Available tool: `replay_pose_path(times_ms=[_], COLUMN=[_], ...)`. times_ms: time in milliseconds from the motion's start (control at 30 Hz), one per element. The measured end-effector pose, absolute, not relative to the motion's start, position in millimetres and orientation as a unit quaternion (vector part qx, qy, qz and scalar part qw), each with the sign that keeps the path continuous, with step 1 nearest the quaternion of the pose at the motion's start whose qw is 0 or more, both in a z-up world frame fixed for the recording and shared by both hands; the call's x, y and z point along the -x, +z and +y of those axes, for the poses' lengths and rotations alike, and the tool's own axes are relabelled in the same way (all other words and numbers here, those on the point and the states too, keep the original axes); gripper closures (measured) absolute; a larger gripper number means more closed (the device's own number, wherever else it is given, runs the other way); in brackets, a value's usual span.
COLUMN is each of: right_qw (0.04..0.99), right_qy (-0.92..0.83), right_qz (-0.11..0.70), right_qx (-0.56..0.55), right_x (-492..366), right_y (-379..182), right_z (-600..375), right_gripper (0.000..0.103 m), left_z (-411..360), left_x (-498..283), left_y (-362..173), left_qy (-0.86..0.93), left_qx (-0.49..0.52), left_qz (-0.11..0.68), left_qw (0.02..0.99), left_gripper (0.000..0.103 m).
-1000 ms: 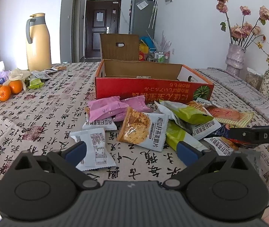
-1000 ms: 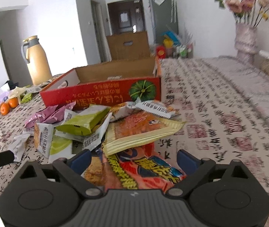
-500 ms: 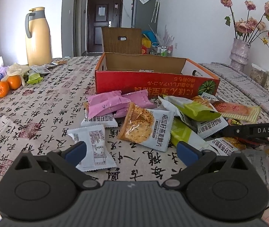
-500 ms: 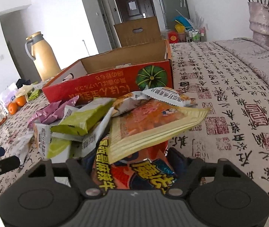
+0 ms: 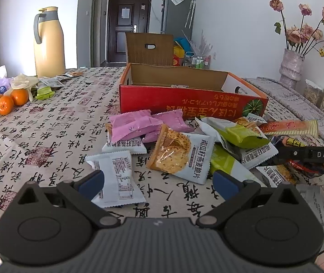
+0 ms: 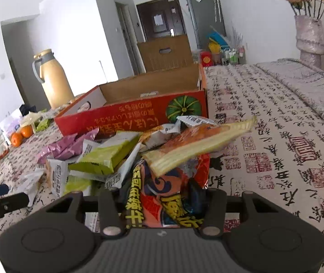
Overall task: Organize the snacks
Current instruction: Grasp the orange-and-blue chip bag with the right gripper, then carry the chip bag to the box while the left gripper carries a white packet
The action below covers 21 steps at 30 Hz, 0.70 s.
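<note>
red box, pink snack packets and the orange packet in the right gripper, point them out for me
red box (image 5: 184, 104), left wrist view, on its red front wall
pink snack packets (image 5: 134, 125), left wrist view, on the nearest packet's face
orange packet (image 6: 162, 195), right wrist view, on its printed front

L claw (image 5: 158, 180) open over snack pile (image 5: 180, 143); red box (image 5: 191, 104) behind.

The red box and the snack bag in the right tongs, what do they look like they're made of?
The red box looks like cardboard: plain brown inside walls, printed matte red outside, with folded flaps. The snack bag held in the right tongs looks like thin glossy plastic film, possibly foil-lined: it crumples between the fingers and catches light over its printed colours.
</note>
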State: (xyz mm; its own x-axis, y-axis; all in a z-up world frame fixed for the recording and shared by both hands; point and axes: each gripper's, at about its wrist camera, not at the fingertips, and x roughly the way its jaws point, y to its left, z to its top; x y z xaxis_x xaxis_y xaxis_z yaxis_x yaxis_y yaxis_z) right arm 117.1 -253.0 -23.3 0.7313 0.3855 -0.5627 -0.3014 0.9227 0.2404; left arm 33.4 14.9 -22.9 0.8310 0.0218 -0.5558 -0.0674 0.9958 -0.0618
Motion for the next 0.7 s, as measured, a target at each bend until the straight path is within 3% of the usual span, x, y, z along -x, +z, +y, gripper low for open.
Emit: replay_pose_path(times_ms=[700], right_qw=[0.971], right_qy=[0.144], right_qz=[0.187], right_qx=[-0.046], right_x=[-39.4], right_y=[32.9], right_z=[-250.3], right_gripper=[0.056], left_z=[40.7], left_x=[-36.5], left_y=[-16.8], left_qy=[0.065], left_qx=[0.056], left_qz=[0.305], left_qw=[0.948], left_gripper=[0.0])
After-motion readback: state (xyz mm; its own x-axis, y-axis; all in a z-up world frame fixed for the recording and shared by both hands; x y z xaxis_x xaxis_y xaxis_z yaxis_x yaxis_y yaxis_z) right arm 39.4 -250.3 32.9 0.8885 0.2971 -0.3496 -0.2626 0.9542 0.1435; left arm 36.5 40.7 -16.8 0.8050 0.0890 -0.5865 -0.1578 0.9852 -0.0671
